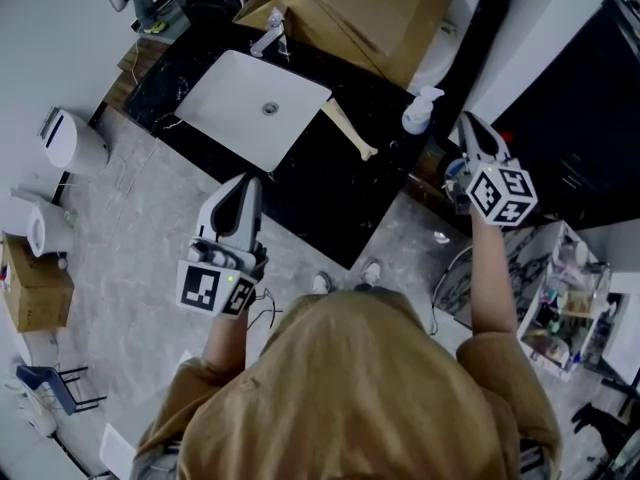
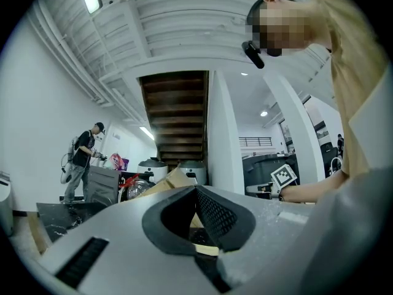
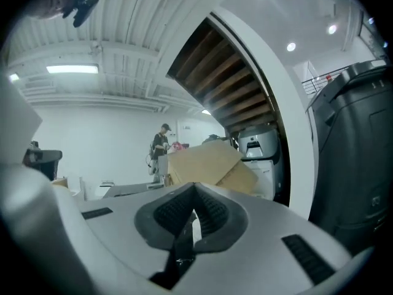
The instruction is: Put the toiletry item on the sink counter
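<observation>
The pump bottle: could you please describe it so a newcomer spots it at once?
Start at the black counter with the white sink. Beyond the tan stick, at the counter's right end, stands the pump bottle: upright and white, unlike the flat-lying stick.

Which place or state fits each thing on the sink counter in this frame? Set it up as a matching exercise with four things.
Things:
1. basin
2. pump bottle
3. cardboard box
4. long beige item

Places or states:
A. lying flat on the dark counter, just right of the basin
B. brown, at the far side of the counter, behind the faucet
C. white and rectangular, sunk into the counter
D. standing upright near the counter's right edge in the head view

Pairs: 1-C, 2-D, 3-B, 4-A
</observation>
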{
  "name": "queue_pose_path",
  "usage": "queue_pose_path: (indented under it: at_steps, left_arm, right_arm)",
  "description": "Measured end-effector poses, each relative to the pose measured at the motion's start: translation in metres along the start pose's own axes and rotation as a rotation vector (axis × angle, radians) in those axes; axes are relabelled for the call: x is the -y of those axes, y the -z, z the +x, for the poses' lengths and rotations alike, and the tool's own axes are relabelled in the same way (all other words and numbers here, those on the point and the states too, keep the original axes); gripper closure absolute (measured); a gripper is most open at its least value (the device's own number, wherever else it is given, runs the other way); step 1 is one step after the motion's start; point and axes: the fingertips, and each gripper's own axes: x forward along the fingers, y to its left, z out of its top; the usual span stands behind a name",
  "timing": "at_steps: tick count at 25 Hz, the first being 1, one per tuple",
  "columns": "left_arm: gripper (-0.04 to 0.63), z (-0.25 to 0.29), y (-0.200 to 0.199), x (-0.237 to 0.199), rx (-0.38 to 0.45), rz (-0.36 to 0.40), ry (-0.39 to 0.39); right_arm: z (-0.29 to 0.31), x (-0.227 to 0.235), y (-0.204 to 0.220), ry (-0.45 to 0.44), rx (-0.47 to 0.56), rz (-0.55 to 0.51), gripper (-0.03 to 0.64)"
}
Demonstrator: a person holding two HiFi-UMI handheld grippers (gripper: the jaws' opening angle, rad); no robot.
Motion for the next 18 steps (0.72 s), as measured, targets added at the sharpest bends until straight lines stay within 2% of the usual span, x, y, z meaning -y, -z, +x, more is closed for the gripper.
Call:
queue_pose_path:
  at_steps: [10, 18]
  left_arm:
    - [0.592, -0.002, -0.028, -0.005, 0.056, 0.037, -0.026]
    - [0.592, -0.004, -0.041, -0.013, 0.086, 0.06, -0.057]
  right_arm:
    - [-0.054, -0.032, -0.103, -0.047, 0.27, -0.083, 0.614]
    - [-0.101, -0.044, -0.135, -0.017, 0.373, -0.206, 0.614]
